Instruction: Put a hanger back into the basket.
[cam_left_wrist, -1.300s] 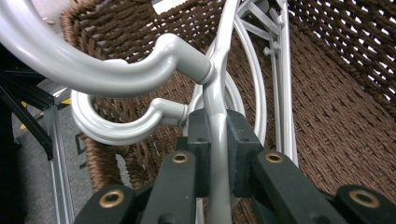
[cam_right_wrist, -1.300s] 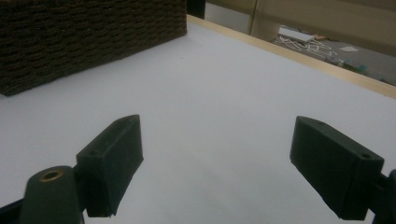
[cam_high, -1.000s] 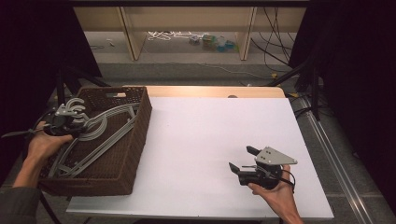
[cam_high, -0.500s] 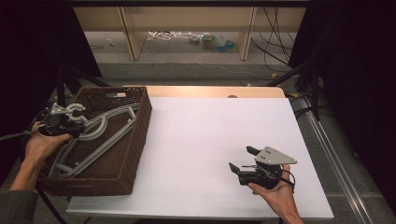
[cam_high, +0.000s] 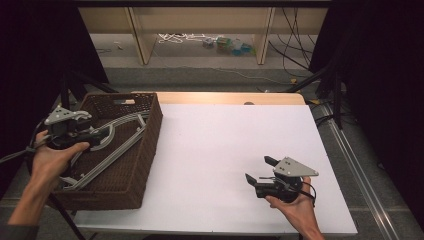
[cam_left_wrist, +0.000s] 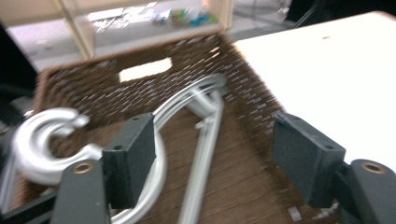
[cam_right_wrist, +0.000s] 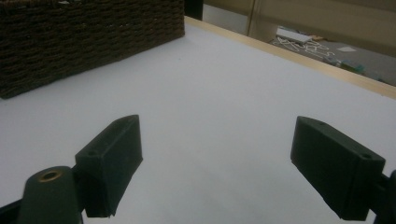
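Observation:
A brown wicker basket (cam_high: 142, 150) stands on the left of the white table (cam_high: 225, 140). Several grey plastic hangers (cam_high: 117, 145) lie inside it. My left gripper (cam_high: 90, 136) hovers over the basket's left side with its jaws pointing at the hangers. In the left gripper view it (cam_left_wrist: 219, 163) is open, with the hangers (cam_left_wrist: 203, 140) below and one hook (cam_left_wrist: 42, 144) curling at the left. The image there is blurred. My right gripper (cam_high: 258, 169) rests low over the table's front right, open, and holds nothing (cam_right_wrist: 233, 163).
The right gripper view shows the basket's woven wall (cam_right_wrist: 84, 37) far off at the upper left. Bare white table lies between the basket and the right hand. A wooden shelf (cam_high: 200, 30) stands on the floor behind, and black stands flank the table.
My left gripper has shifted slightly over the basket's left side, still open. The right gripper has not moved.

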